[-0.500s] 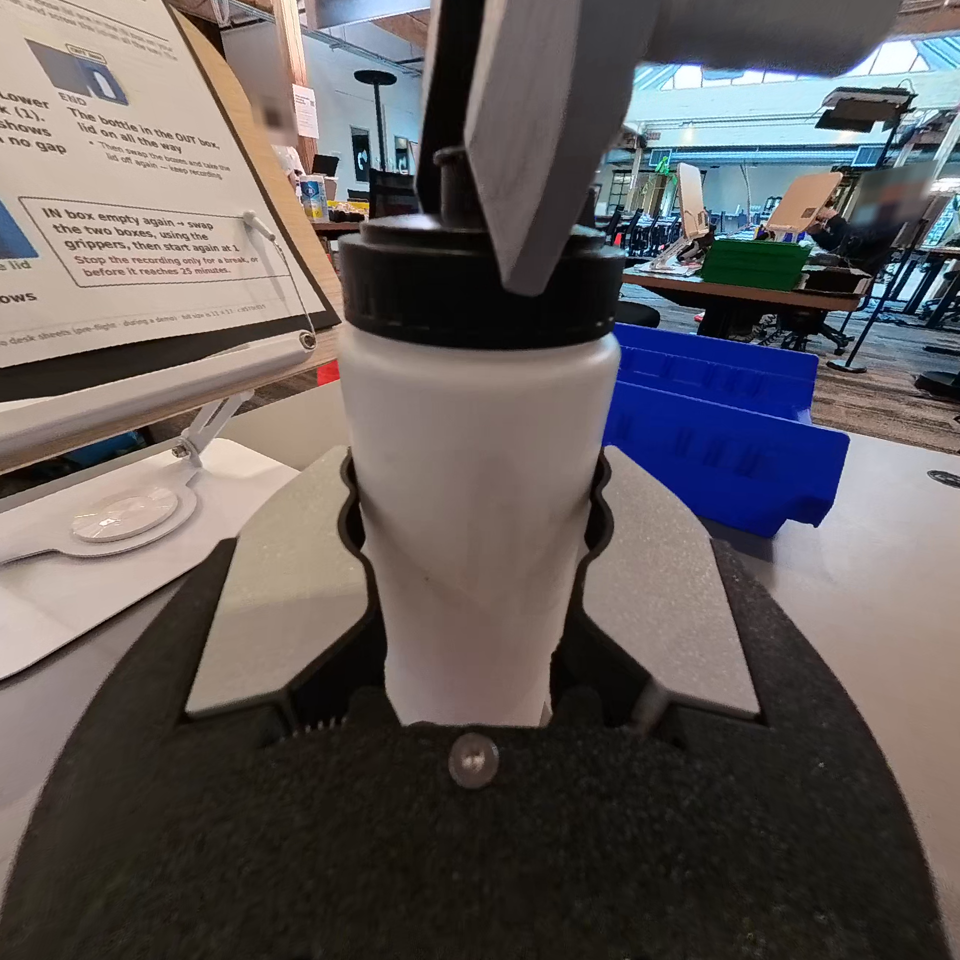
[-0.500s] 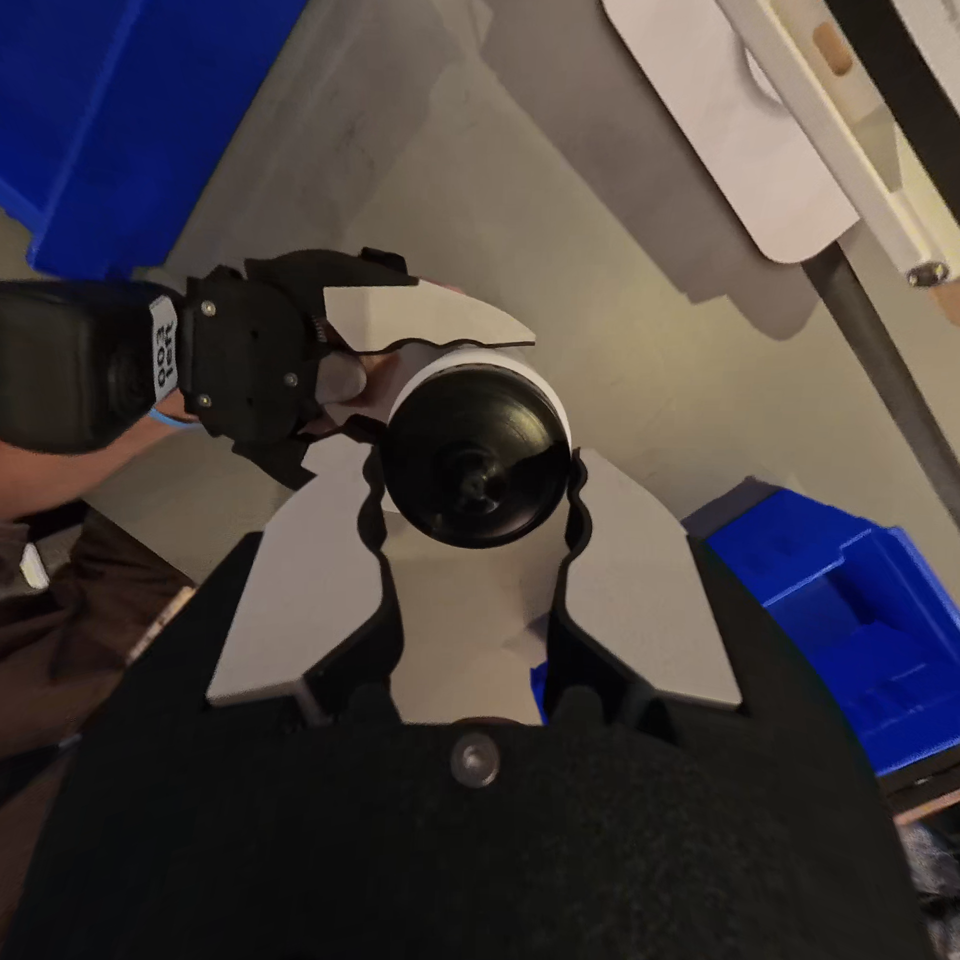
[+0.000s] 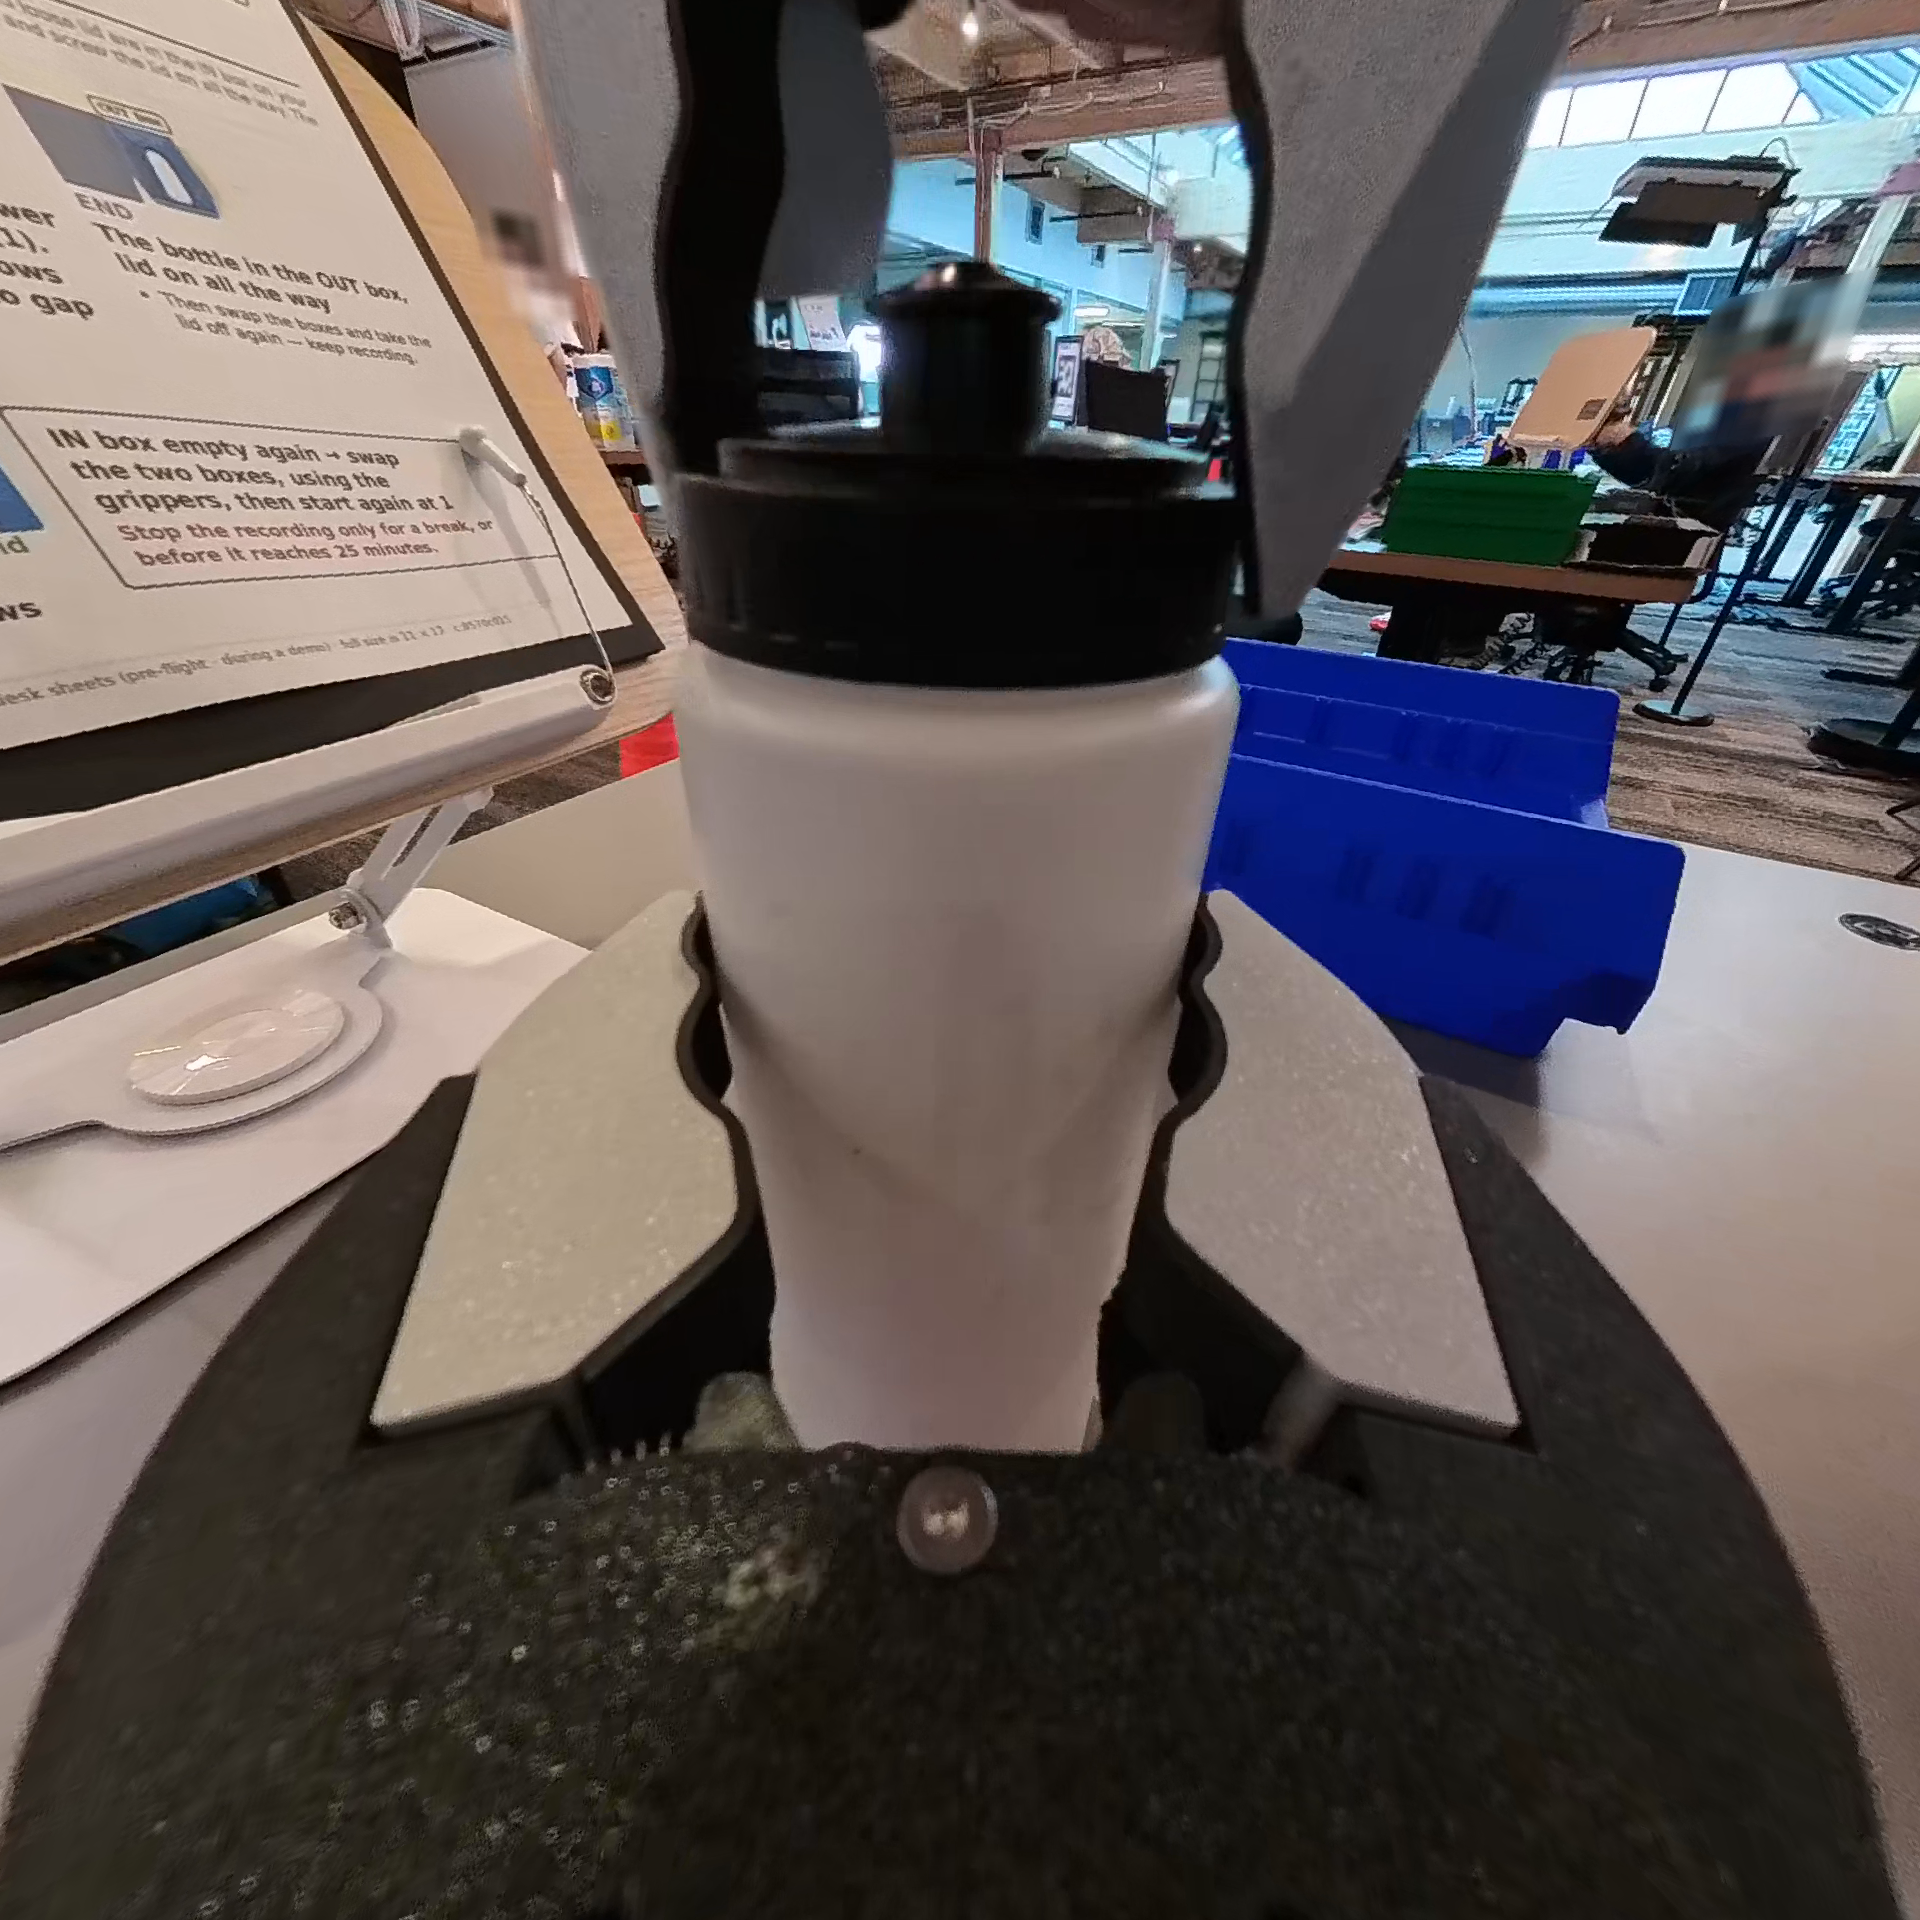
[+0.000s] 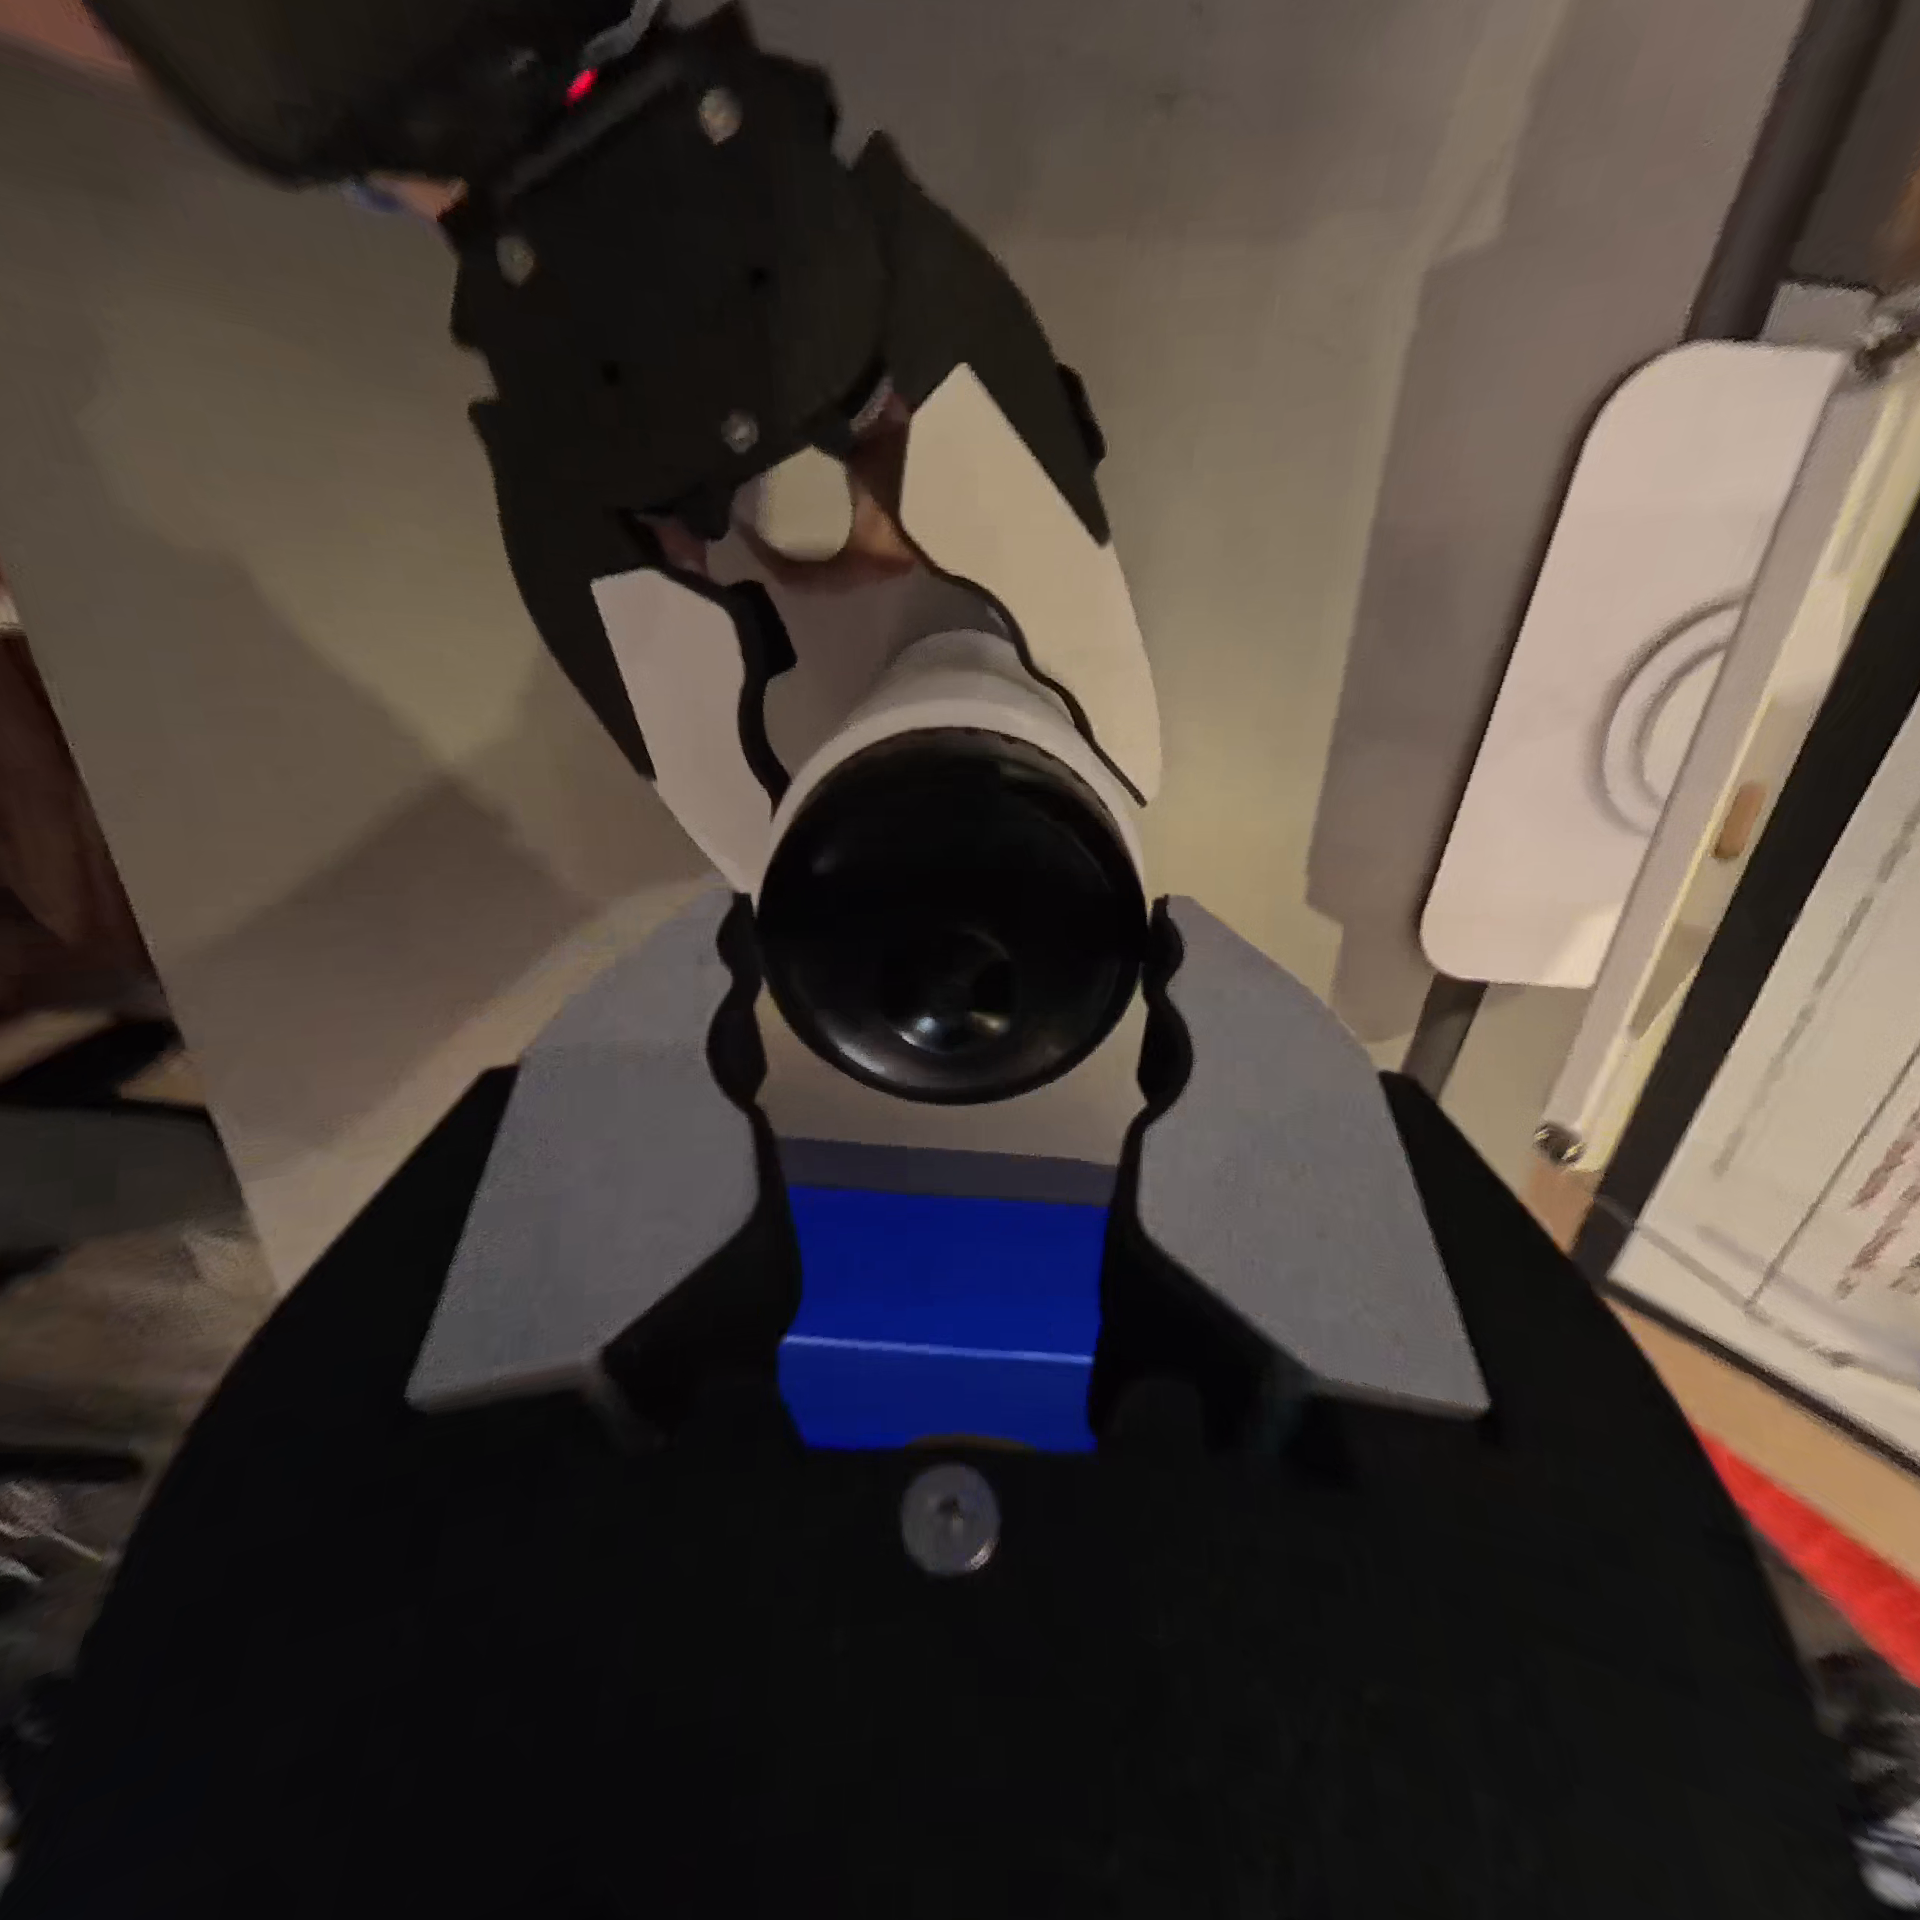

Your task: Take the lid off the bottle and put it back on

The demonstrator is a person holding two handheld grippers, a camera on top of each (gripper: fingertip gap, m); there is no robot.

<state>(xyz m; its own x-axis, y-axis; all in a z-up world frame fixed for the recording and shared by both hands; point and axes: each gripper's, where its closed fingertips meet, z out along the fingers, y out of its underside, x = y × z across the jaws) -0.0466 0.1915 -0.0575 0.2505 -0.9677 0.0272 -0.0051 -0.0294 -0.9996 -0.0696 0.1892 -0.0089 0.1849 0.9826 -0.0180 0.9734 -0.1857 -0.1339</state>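
Open-plan workspace seen beyond a pale grey tabletop. Far right, a wooden desk carries a stack of green trays; office chairs stand beneath and beside it. Flooring is dark patterned carpet. Ceiling shows exposed timber beams, with skylights at upper right admitting daylight. Far wall is light blue-white. Black floor stands occupy the right side.

Left wrist view: bright daylight from skylights at upper right; mild motion blur; wide-angle bending at the edges.
Right wrist view: dim, warm — soft shadows across the table; strong blur, worst at the edges.
Glare: small highlight on the black lid.
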